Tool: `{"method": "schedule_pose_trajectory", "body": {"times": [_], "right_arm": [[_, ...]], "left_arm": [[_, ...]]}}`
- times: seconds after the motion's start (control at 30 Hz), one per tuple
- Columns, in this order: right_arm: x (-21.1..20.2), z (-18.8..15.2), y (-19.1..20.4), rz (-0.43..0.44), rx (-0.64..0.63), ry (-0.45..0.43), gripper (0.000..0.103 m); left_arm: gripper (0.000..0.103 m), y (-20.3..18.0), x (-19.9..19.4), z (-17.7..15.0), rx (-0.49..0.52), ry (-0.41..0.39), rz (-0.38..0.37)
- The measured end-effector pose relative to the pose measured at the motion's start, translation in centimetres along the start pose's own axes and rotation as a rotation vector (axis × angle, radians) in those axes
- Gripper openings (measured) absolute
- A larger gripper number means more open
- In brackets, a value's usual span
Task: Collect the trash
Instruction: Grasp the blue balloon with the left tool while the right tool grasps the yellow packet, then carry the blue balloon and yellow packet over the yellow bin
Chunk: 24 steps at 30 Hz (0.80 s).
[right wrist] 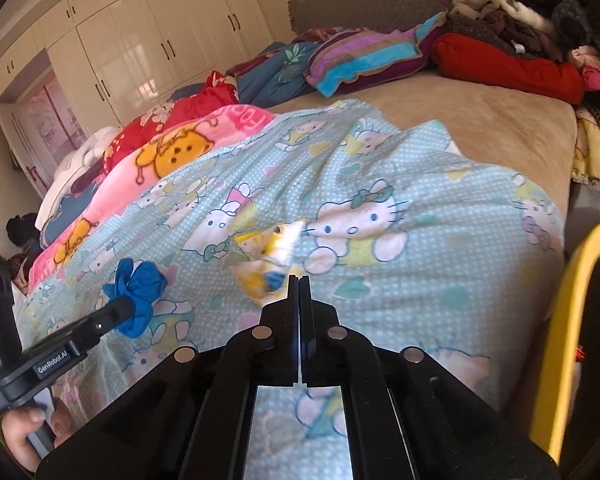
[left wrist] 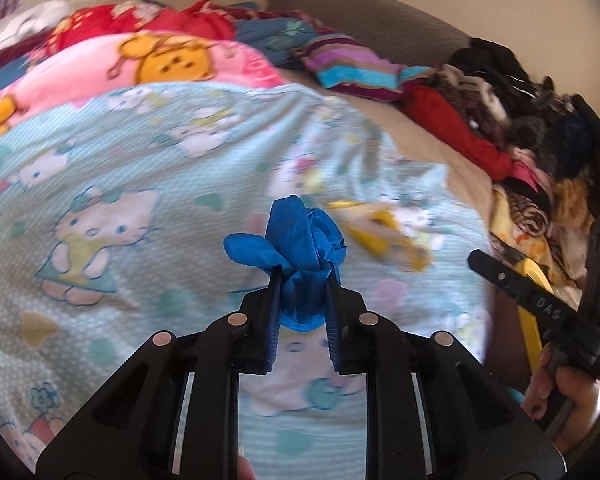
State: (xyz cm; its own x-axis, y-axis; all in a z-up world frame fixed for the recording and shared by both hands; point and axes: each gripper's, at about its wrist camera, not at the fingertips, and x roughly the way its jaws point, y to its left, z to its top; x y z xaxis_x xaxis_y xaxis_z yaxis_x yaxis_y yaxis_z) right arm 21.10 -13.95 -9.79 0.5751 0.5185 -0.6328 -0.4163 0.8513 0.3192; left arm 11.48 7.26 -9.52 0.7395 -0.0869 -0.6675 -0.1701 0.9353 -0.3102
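Note:
My left gripper (left wrist: pixel 304 270) is shut on a crumpled blue glove (left wrist: pixel 296 240) and holds it above the light blue Hello Kitty blanket (left wrist: pixel 120 184). The glove and left gripper also show in the right wrist view (right wrist: pixel 138 292) at the lower left. A crumpled yellow and white wrapper (right wrist: pixel 272 256) lies on the blanket just beyond my right gripper (right wrist: pixel 299 280), which is shut with nothing between its fingers. The wrapper shows blurred in the left wrist view (left wrist: pixel 380 232), to the right of the glove. The right gripper (left wrist: pixel 484 260) enters that view from the right.
A yellow bin rim (right wrist: pixel 580 320) stands at the right of the bed. Piled clothes (right wrist: pixel 520 40) and folded blankets (right wrist: pixel 360 60) lie at the head of the bed. A pink blanket (right wrist: pixel 172 152) lies to the left. White wardrobes (right wrist: pixel 140 40) line the far wall.

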Motion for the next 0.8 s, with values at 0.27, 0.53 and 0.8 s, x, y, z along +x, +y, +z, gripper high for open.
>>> {"method": "schedule_pose_trajectory", "body": {"times": [0.27, 0.53, 0.8], "right_arm": [[-0.6, -0.3, -0.8, 0.045, -0.009, 0.012, 0.015], [3.0, 0.2, 3.1, 0.025, -0.185, 0.058, 0.026], [5.4, 0.1, 3.5, -0.023, -0.203, 0.066, 0.009]], "left_arm": [[0.014, -3.1, -0.7, 0.1, 0.052, -0.018, -0.039], [0.014, -4.2, -2.7, 1.3, 0.064, -0.068, -0.072], [0.014, -4.8, -3.5, 1.8, 0.064, -0.091, -0.092]]}}
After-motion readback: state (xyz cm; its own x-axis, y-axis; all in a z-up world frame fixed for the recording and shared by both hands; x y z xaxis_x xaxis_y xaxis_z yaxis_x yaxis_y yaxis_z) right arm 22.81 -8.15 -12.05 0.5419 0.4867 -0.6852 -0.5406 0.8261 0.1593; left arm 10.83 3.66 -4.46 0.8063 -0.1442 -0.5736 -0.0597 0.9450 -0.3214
